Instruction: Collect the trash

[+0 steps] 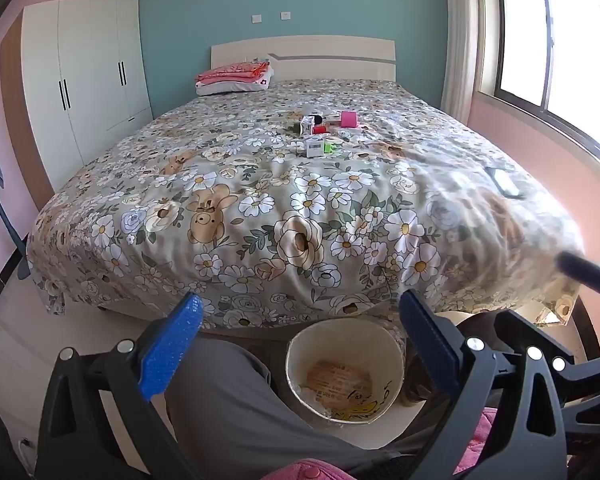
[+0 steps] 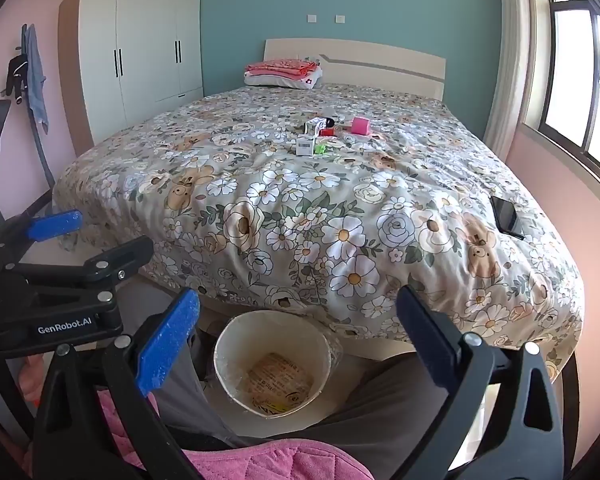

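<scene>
While both blue-padded grippers, left (image 1: 300, 354) and right (image 2: 298, 350), stand spread and empty, the small boxes and coloured scraps (image 1: 320, 132) lie mid-bed, well beyond (neither hand clearly nearer).

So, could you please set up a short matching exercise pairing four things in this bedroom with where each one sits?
Things:
1. bin
2. phone
3. folded pink bedding
4. pink box

Places:
A. by the headboard
B. on the floor at the foot of the bed, between the person's knees
C. mid-bed, among the small scattered items
D. near the window-side edge of the bed

Pairs: 1-B, 2-D, 3-A, 4-C
</scene>
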Motion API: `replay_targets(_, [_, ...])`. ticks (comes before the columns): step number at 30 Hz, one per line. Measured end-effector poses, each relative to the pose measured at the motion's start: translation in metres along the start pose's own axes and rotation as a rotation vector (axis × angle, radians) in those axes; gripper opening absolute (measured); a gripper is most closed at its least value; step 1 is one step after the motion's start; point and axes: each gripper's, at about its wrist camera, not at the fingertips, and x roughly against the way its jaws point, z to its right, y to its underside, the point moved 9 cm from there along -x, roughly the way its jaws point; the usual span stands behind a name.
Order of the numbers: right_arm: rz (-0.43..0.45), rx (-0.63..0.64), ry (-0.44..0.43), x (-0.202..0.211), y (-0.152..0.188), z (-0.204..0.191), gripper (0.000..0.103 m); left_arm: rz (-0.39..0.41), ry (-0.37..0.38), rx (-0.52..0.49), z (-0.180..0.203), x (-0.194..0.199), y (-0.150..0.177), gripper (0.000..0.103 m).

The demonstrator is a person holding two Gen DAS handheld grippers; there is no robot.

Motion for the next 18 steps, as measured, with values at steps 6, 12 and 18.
replay_targets(6, [-0.004, -0.006, -0.003, 0.0014, 0.0001, -0.0001, 0.096, 0.006, 0.000, -0.009, 0.0014, 0.0060, -0.0054, 0.100])
replay_targets(12, [-0.012, -0.002, -0.011, 0.0021, -0.0046, 0.0032, 0.096, 0.014, -0.012, -0.021, 0.0044, 0.0059, -0.0023, 0.100])
replay_targets(18, [-0.008, 0.004, -0.005, 0.0010, -0.0001, -0.0006, 0.096, 0.015, -0.012, -0.020, 0.0090, 0.0073, -0.0031, 0.100])
